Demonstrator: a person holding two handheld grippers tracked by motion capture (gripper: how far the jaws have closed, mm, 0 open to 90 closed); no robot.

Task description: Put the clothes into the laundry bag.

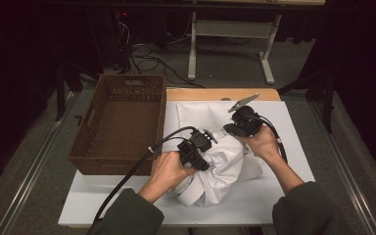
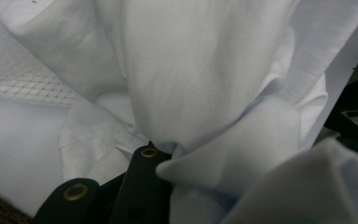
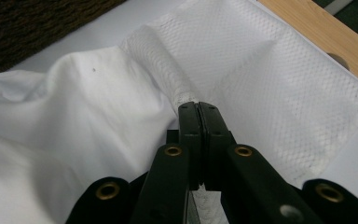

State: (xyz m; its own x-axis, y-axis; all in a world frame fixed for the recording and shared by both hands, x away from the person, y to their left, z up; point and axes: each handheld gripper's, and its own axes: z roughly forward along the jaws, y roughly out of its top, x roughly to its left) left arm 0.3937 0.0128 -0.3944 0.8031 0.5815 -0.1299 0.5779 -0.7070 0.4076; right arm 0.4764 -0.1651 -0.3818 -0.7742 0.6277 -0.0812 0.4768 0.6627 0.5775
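The white garment (image 1: 220,169) lies bunched at the middle of the white table (image 1: 274,200), right of the wicker basket (image 1: 120,122). The right gripper (image 3: 199,105) is clamped on a textured fold, and the left gripper (image 2: 161,154) pinches smooth cloth. Lift both evenly, keeping the fabric taut so neither pinch slips.

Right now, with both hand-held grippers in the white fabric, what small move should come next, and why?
Probably lift both together toward the basket: the right hand-held gripper is shut on the mesh bag's rim, and the left hand-held gripper seems to pinch the white garment.
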